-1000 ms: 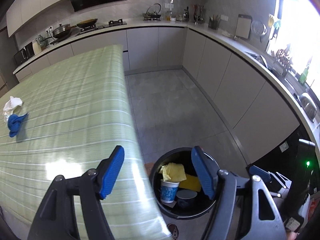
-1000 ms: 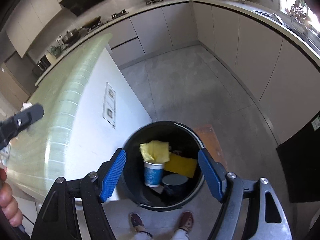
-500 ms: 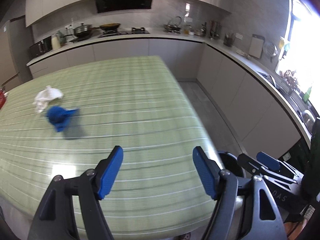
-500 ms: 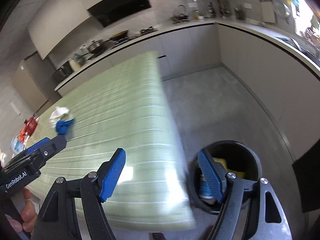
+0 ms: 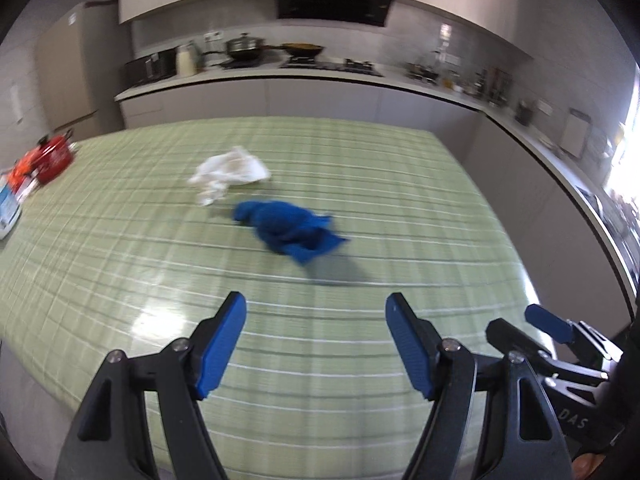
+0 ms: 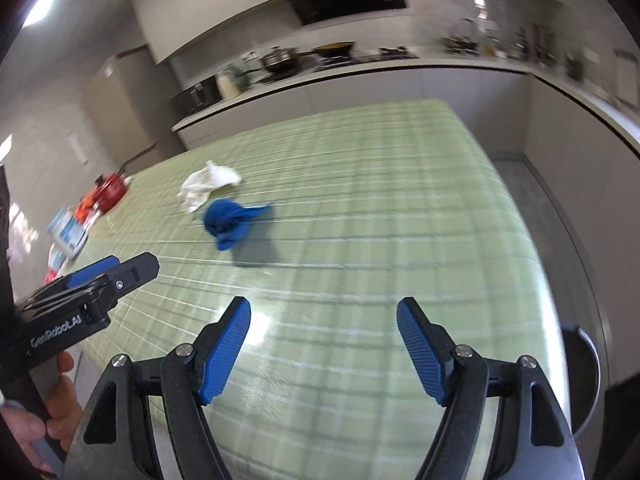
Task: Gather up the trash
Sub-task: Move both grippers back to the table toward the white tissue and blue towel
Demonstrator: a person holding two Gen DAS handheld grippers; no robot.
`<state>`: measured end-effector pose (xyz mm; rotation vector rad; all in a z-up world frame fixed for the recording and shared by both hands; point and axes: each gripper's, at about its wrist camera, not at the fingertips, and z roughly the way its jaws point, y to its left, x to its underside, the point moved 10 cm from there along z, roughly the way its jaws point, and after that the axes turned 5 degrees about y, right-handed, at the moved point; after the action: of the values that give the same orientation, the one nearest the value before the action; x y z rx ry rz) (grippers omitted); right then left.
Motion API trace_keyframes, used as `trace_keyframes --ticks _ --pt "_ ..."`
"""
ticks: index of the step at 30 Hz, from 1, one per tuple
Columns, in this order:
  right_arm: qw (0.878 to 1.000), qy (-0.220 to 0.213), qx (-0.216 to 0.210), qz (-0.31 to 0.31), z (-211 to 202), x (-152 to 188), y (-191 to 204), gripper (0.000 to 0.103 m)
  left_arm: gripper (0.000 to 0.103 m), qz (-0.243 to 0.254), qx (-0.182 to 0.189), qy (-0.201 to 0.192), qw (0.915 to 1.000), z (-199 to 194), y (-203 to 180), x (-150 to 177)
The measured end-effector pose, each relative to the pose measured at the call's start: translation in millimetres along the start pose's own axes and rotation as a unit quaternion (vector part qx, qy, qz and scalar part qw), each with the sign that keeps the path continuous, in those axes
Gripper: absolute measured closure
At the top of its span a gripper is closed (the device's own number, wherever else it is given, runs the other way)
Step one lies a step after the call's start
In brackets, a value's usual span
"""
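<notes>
A crumpled blue piece of trash (image 5: pixel 290 228) lies mid-table on the green striped tablecloth (image 5: pixel 400 184), with a crumpled white tissue (image 5: pixel 230 172) just behind it to the left. Both also show in the right wrist view: the blue trash (image 6: pixel 230 220) and the white tissue (image 6: pixel 208 184). My left gripper (image 5: pixel 316 340) is open and empty, above the near part of the table, short of the blue trash. My right gripper (image 6: pixel 324 344) is open and empty over the table's near right part. The black bin's rim (image 6: pixel 588 364) shows past the table's right edge.
A red pot (image 5: pixel 54 156) and boxes (image 5: pixel 8 208) sit at the table's far left end. Kitchen counters with cookware (image 5: pixel 244 50) run along the back and right walls. The left gripper also shows at the left of the right wrist view (image 6: pixel 108 272).
Both grippers have swung left, away from the bin on the floor, and now face the table. The blue trash and white tissue are closer and more central in view.
</notes>
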<state>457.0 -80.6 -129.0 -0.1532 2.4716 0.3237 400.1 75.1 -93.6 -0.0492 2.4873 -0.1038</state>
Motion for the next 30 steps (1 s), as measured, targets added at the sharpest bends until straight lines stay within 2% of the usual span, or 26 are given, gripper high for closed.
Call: trace_keyframes --ticks 4,10,16,19,22,26,30 --pt "0.999 0.009 -0.026 -0.041 32.1 -17.6 26.1 0.024 0.029 -0.031 -0.018 0.015 0.9992 18.9 30.1 -5.8" --pt "0.996 0.017 -0.074 -0.052 69.2 -48.8 53.3 0.024 0.029 -0.047 -0.061 0.023 0.9967 33.6 66.8 -26.8" --pt "0.994 0.027 -0.089 -0.060 101.2 -70.7 75.4 0.024 0.029 -0.062 -0.069 0.019 0.9955 40.1 93.8 -41.7" --pt "0.993 0.034 -0.083 -0.072 120.5 -78.6 94.5 0.024 0.029 -0.060 -0.068 0.023 0.9956 49.3 108.4 -48.5" --pt "0.994 0.038 -0.069 -0.082 137.6 -84.5 108.5 0.023 0.029 -0.055 -0.052 0.029 0.9967 62.2 120.9 -57.0" --pt "0.995 0.047 -0.029 -0.079 170.0 -92.2 118.9 0.023 0.029 -0.024 -0.030 0.036 0.9986 80.8 132.3 -69.1" --pt "0.997 0.055 -0.008 -0.061 193.4 -95.1 123.8 0.023 0.029 0.000 -0.011 0.038 0.9992 95.4 143.3 -83.4"
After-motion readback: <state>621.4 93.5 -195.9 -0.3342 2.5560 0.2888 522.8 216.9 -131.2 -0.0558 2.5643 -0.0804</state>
